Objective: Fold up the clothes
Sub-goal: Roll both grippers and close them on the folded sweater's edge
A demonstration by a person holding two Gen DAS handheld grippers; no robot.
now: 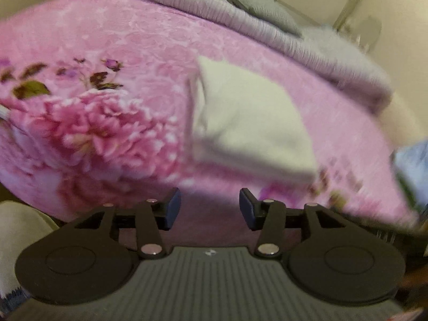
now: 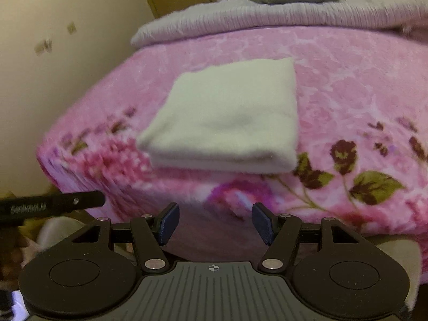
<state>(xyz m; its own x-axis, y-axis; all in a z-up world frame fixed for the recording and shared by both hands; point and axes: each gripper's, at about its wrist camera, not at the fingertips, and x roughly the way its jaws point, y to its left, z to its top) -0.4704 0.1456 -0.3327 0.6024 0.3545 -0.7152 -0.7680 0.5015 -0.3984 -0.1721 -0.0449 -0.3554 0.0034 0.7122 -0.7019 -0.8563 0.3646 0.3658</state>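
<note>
Left wrist view: left gripper point(image 1: 210, 210) w/ jaws apart, nothing between them, hovering over the near edge of the bed's pink floral blanket point(image 1: 107, 53). The folded white cloth point(image 1: 248, 123) lies flat on that blanket just ahead, clear of the pads (picture is blurred). A grey quilt point(image 1: 267, 29) and grey pillow point(image 1: 264, 10) sit at the far end. Right wrist view: right gripper point(image 2: 215, 223) also has jaws open and empty; cloth point(image 2: 230, 115) rests ahead on the blanket point(image 2: 347, 80), untouched.
</note>
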